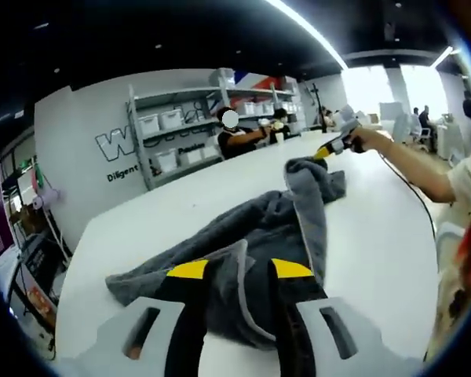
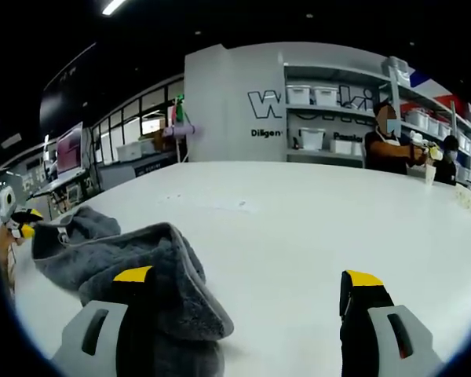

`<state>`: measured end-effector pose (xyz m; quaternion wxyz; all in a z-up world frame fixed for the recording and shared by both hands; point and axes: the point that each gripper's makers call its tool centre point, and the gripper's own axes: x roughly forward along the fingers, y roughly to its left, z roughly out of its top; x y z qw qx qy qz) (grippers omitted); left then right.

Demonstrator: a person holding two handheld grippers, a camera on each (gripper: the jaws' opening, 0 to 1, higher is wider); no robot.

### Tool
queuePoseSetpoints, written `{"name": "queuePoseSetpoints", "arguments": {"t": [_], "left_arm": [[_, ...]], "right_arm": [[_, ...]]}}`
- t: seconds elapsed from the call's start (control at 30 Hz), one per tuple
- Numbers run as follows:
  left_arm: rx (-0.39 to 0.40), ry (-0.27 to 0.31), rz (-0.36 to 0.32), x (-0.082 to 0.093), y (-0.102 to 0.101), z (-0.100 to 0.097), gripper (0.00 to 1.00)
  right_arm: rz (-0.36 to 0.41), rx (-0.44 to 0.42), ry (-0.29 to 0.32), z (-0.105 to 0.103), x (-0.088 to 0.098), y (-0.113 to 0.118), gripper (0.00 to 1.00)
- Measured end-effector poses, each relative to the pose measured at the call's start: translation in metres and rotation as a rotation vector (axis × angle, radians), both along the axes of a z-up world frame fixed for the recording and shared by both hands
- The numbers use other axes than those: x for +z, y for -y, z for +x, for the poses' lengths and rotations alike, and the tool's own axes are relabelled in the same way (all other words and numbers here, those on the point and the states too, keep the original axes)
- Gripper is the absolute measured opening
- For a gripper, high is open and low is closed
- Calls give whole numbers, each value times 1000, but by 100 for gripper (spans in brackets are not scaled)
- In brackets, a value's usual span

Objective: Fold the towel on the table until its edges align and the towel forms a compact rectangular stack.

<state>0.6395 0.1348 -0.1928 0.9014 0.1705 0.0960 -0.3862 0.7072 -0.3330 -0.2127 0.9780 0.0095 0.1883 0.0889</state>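
Left tongs pinch the plush, rumpled grey towel; right tongs gape wide, empty.

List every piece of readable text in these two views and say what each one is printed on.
"W", the start of large outlined lettering on the grey back wall; the rest is hidden behind the metal shelving unit.
"Diligen", small dark print on that wall below the big letters, cut off by the shelving.
More small print behind the shelves: too blurred to read.
Labels on the white storage bins: too small to read.
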Motion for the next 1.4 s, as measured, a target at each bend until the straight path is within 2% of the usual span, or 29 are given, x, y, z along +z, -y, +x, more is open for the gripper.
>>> {"name": "queuePoseSetpoints", "arguments": {"t": [0.07,0.2,0.37,0.47,0.57,0.63,0.73,0.9,1.13,1.33,1.4], "left_arm": [[4,0,6,-2,0,2,25],[-6,-17,-1,-6,2,3,4],[63,-17,-14,-10,-7,10,3],[140,1,-88,-3,-22,11,3],[248,12,-147,-5,-46,11,3],[338,36,-157,-9,-66,9,3],[413,44,-187,-17,-87,1,3],[497,63,-179,-28,-110,-12,4],[550,81,-114,-37,-122,-31,4],[595,81,-154,-35,-131,-41,4],[620,109,-153,-34,-135,-45,4]], "right_arm": [[0,1,-4,-1,-1,-1,99],[4,-1,-5,1,-1,1,99],[2,-4,11,-1,4,2,99],[-1,-2,19,-2,7,0,99],[-7,-1,25,-3,9,0,99],[-7,0,31,-4,11,0,99],[-9,3,34,-5,11,-2,99],[-10,6,32,-5,11,-3,99],[-7,2,22,-5,6,-3,99],[-6,4,13,-2,5,-2,99],[-5,4,14,-2,5,-3,99]]}}
